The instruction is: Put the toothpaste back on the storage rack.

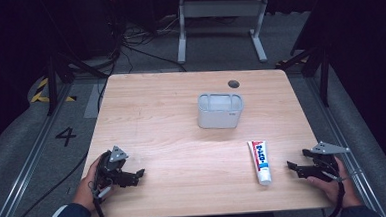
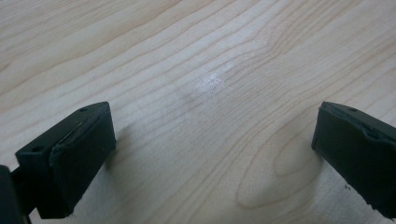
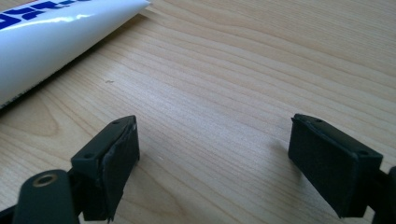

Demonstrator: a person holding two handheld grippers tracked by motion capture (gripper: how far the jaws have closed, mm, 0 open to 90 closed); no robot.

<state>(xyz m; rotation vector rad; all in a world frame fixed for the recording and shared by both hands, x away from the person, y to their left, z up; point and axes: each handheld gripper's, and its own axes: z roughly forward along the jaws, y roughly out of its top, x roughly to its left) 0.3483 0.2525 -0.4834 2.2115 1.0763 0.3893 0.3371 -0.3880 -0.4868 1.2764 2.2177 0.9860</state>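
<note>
A white toothpaste tube (image 1: 260,161) with red and blue print lies on the wooden table (image 1: 182,139) toward the front right, cap end nearest me. Its flat crimped end (image 3: 56,32) reaches into the upper left of the right gripper view. My right gripper (image 1: 294,166) rests just right of the tube, jaws wide apart over bare wood, pointing left. At the front left my left gripper (image 1: 134,175) lies low on the table, open, with only wood grain between its pads (image 2: 79,158). A white oblong holder (image 1: 220,110) stands behind the tube at the table's middle.
A dark round hole (image 1: 234,84) sits near the table's far edge. Beyond the table are a white desk frame (image 1: 221,17), cables on the floor and dark stands on both sides. A floor mark "4" (image 1: 65,136) lies at the left.
</note>
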